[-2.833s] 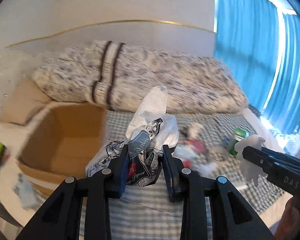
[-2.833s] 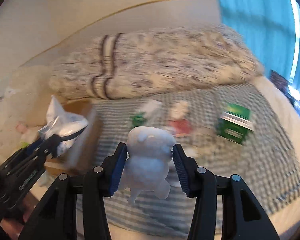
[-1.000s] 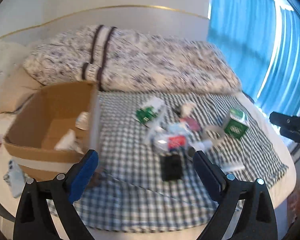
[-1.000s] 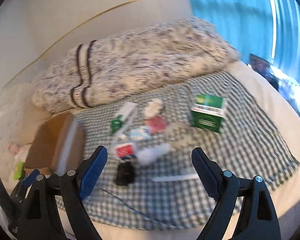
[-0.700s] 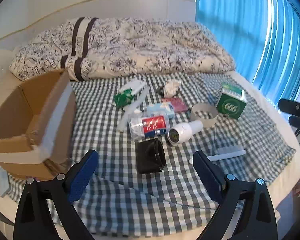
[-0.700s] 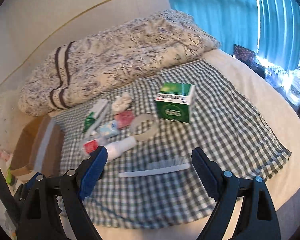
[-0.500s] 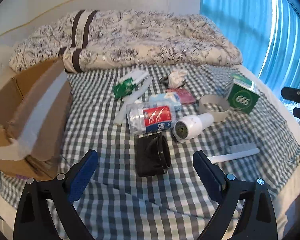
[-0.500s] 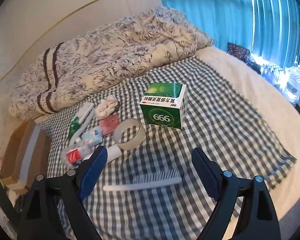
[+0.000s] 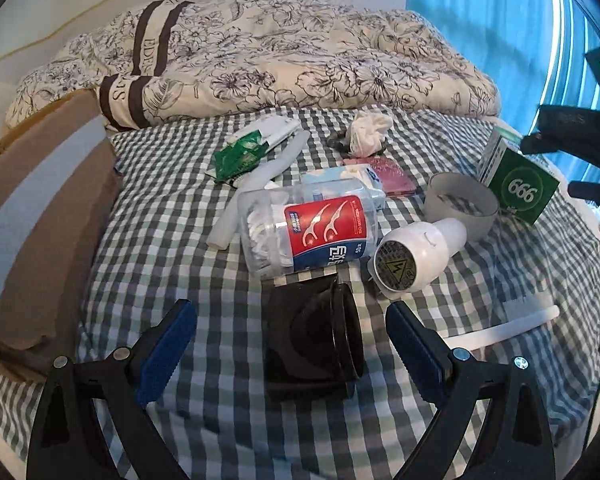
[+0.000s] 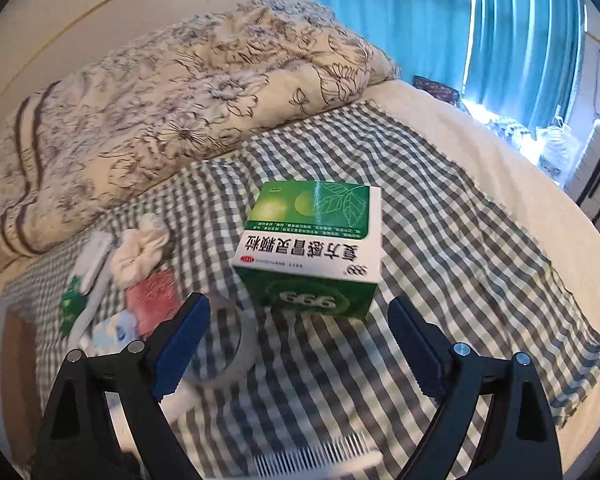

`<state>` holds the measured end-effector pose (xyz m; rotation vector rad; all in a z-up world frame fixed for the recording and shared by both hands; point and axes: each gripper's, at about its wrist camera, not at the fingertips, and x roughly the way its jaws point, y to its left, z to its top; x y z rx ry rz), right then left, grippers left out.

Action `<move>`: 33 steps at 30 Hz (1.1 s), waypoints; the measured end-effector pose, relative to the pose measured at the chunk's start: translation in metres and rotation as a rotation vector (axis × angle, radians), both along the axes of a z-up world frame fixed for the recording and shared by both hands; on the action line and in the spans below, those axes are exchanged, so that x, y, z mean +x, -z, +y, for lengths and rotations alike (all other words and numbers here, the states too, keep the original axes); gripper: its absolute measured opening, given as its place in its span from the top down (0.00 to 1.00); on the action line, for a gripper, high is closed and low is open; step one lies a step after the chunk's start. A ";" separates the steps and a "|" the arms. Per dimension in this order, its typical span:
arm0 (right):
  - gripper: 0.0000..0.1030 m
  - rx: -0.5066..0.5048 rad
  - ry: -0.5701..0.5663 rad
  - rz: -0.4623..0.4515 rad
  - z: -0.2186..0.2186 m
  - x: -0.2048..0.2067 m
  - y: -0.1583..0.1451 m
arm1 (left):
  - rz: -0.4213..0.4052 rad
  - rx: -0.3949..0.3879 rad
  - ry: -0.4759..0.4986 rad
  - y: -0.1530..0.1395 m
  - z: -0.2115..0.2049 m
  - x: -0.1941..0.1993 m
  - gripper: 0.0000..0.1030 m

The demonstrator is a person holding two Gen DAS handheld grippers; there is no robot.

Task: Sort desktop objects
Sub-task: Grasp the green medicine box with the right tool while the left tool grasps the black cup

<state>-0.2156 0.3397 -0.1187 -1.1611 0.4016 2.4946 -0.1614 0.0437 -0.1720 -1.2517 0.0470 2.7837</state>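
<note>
Here we see the left gripper (image 9: 290, 338) spread wide with nothing between its blue pads, hovering low over the checked cloth (image 9: 172, 240), and the black object (image 9: 314, 340) lies on the cloth right in the gap between the two fingers, touching neither. Just beyond it lies the clear floss-pick jar (image 9: 304, 236) on its side with a red label, and beside that to the right the white bottle (image 9: 418, 258), also on its side with its base turned toward us. Farther out we find the tape roll (image 9: 462, 204), the green medicine box (image 9: 516, 184), a white crumpled cloth (image 9: 368, 132), a green-and-white packet (image 9: 252, 148) and a white comb (image 9: 512, 326) near the right edge. The cardboard box (image 9: 40, 216) stands at the left of the cloth, and the floral duvet (image 9: 280, 64) is heaped behind everything. Our right gripper (image 10: 294, 346) is likewise fully released and empty, hanging in front of the green medicine box (image 10: 314, 250), which sits on the cloth between and beyond its fingers; the tape roll (image 10: 232, 354) lies just behind its left finger and the comb (image 10: 320, 456) below it.
</note>
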 end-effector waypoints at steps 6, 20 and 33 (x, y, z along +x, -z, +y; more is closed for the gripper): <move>0.08 0.063 0.077 -0.015 -0.003 -0.023 0.011 | -0.041 0.019 0.003 0.019 0.000 -0.012 0.05; 0.06 0.231 0.120 -0.022 0.019 -0.030 0.026 | -0.114 0.017 -0.013 0.043 0.000 -0.023 0.04; 0.00 0.209 -0.121 -0.069 0.055 -0.048 0.026 | -0.049 -0.018 0.002 0.031 0.007 -0.013 0.45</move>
